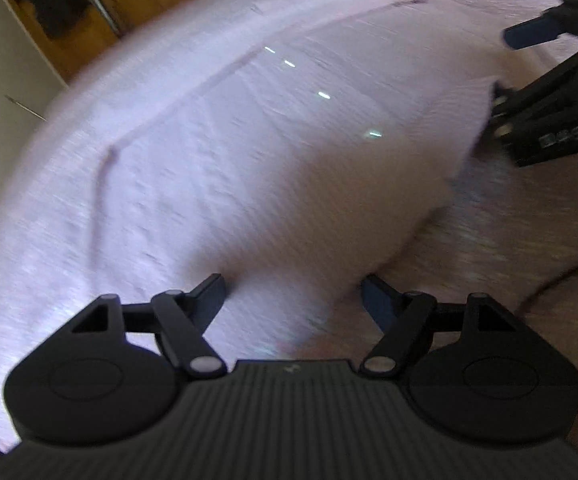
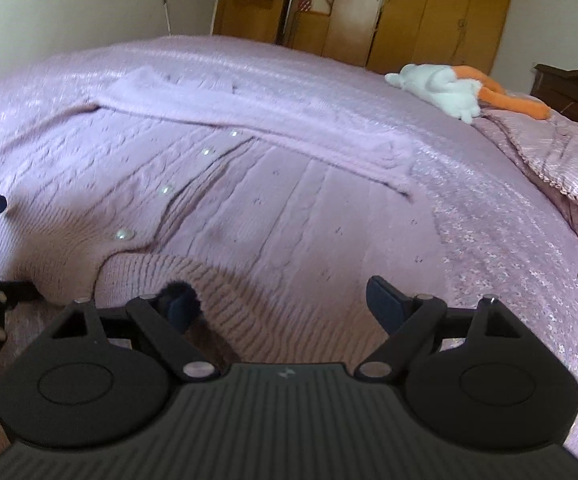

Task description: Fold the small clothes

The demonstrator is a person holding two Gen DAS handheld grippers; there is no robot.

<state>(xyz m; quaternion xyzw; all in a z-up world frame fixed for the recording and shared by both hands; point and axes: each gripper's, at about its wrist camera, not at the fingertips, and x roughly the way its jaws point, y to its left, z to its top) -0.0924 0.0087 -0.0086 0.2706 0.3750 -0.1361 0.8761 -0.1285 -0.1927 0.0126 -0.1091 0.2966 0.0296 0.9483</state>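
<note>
Nearest your right tongs (image 2: 285, 300), spread wide with nothing between them, sits the ribbed hem of the lilac cardigan (image 2: 249, 200); one fingertip (image 2: 181, 300) touches that hem. Your left tongs (image 1: 293, 296) also gape, empty, over the cardigan's lower edge, in a blurred view. Cardigan lies flat on the bed (image 2: 509, 240), pearl buttons (image 2: 124, 234) running up the front, one sleeve (image 2: 273, 124) folded across the chest. Further back, a white and orange plush toy (image 2: 449, 90) rests on the bedspread. Behind the bed stands a wooden wardrobe (image 2: 429, 12).
</note>
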